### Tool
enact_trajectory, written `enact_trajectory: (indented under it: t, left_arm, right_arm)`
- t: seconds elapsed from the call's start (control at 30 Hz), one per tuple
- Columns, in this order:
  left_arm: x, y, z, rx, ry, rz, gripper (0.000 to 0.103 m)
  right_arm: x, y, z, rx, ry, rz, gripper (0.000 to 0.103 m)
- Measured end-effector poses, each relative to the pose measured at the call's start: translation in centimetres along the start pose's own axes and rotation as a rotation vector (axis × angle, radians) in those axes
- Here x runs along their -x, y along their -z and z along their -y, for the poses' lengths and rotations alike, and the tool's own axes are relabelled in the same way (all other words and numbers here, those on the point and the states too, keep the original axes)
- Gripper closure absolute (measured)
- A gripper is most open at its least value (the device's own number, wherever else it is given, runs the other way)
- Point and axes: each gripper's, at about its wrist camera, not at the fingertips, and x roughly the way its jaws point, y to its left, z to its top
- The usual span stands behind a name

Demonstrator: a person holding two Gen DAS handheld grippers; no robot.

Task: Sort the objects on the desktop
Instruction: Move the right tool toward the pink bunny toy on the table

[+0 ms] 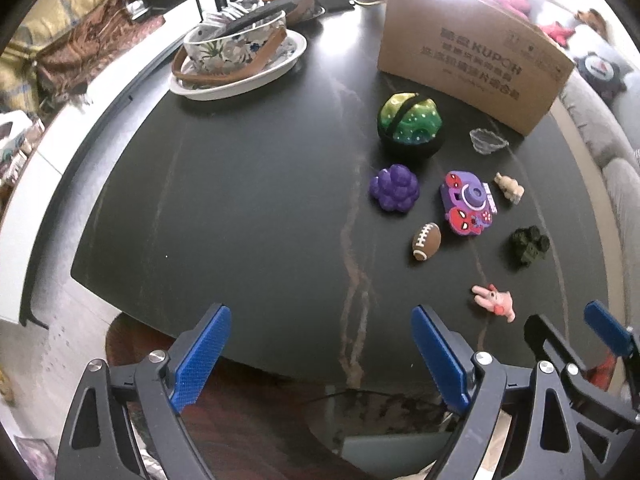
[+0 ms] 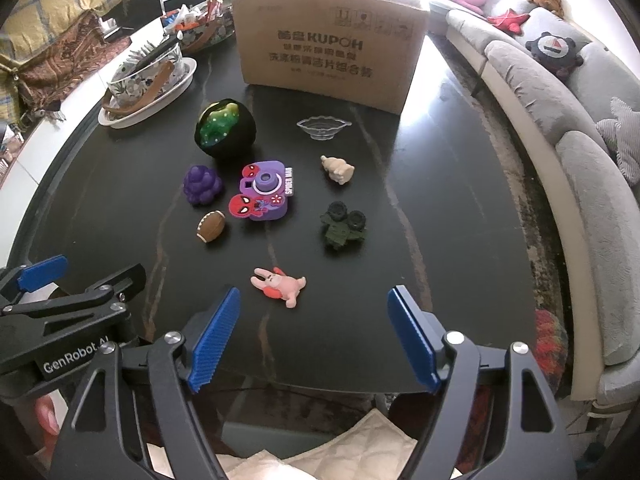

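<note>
Blue pads of my right gripper [image 2: 314, 334] sit closest to the lens, spread apart with nothing between them, hanging over the near edge of the dark table [image 2: 460, 220]. My left gripper [image 1: 320, 354] is likewise spread and empty, just beside the right one, over the same near edge.

Nearest item ahead of the right pads: pink rabbit figure [image 2: 279, 285], lying flat, untouched. Beyond it, a dark green toy vehicle [image 2: 342, 226] and a beige animal figure [image 2: 338, 169] on the right; a small brown football [image 2: 211, 225], a purple grape toy [image 2: 202, 185] and a purple toy camera [image 2: 264, 192] on the left. All lie loose on the tabletop, apart from one another, except the grape and camera, which are near each other.

Progress, as I judge it: sorting not begun or barely so. Every small object lies out on the table and none is in my grip.

Containers:
- black round bowl [image 2: 226, 130], tipped toward me, green spotted thing inside
- clear glass dish [image 2: 323, 126], looks empty
- cardboard box [image 2: 332, 40] at the far side, printed face toward me; inside hidden
- floral bowl [image 2: 146, 70] on a white plate, far left, dark flat object across its top; not clearly part of the job

Left to do: all the loose toys.
</note>
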Motion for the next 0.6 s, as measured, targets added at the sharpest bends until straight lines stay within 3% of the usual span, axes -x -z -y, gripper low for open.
enact_trajectory:
  t: [0.13, 0.4, 0.6]
  left_arm:
    - [0.9, 0.3, 0.3, 0.015, -0.041, 0.064, 0.015]
    - [1.4, 1.0, 0.3, 0.039, -0.072, 0.092, 0.015]
    - [0.1, 0.6, 0.1, 0.023, -0.045, 0.037, 0.017]
  right_arm:
    - [0.1, 0.0, 0.1, -0.005, -0.015, 0.009, 0.030]
    - [0.5, 0.3, -0.1, 0.022, -0.016, 0.015, 0.035]
    - [-0.5, 0.4, 0.1, 0.011, -0.057, -0.009, 0.038]
